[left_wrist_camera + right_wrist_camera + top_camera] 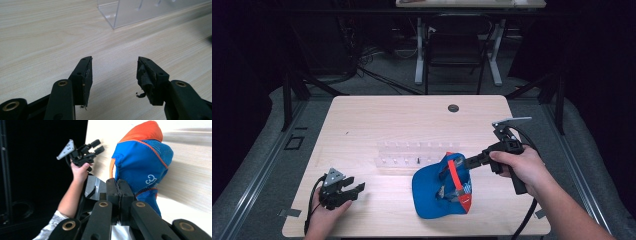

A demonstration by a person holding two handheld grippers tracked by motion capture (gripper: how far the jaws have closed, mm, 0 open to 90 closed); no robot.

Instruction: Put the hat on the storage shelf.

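Note:
A blue mesh cap [437, 189] with an orange brim [465, 202] lies at the front middle of the wooden table [377, 120]. My right gripper [467, 161] comes in from the right and is shut on the cap's back edge. In the right gripper view its jaws are pressed together [119, 195] against the blue cap [142, 162], and the pinched fabric is hidden behind them. My left gripper [355, 188] rests open at the front left of the table, well apart from the cap. Bare wood lies between its fingertips [115, 60]. The right gripper view shows that left gripper [97, 146] farther off.
A clear plastic rack [412, 154] with small pegs stands just behind the cap, and its corner [140, 12] lies ahead of the left gripper. A dark grommet [453, 108] sits near the table's far edge. A chair [457, 45] stands beyond the table.

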